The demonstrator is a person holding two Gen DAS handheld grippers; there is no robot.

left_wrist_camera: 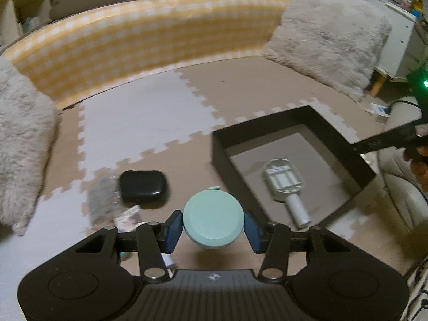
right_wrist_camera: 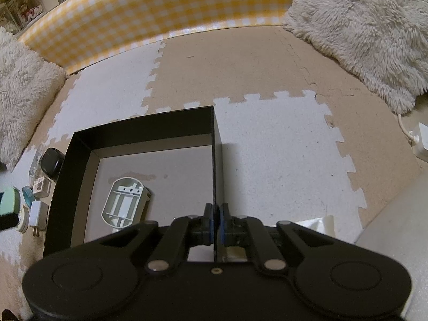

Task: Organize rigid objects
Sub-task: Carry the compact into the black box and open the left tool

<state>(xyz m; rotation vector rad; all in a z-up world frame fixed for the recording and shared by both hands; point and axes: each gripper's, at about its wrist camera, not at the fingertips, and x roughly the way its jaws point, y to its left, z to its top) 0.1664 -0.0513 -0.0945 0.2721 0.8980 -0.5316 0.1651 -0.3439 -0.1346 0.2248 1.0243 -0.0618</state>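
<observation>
Left gripper [left_wrist_camera: 213, 230] in my hand is clamped on a mint-green round container [left_wrist_camera: 213, 218], blue pads pressing its two sides, lifted clear of the foam mat [left_wrist_camera: 149, 112] just left of the black box [left_wrist_camera: 339, 133]. Right gripper [right_wrist_camera: 216, 220] is pinched tight on the box's right wall, its jaws together on the thin edge. Inside the box lies a grey handled tool [left_wrist_camera: 285, 180]. Left of the box, on the mat, sit a black case [left_wrist_camera: 143, 186] and a small white charger [right_wrist_camera: 36, 215].
</observation>
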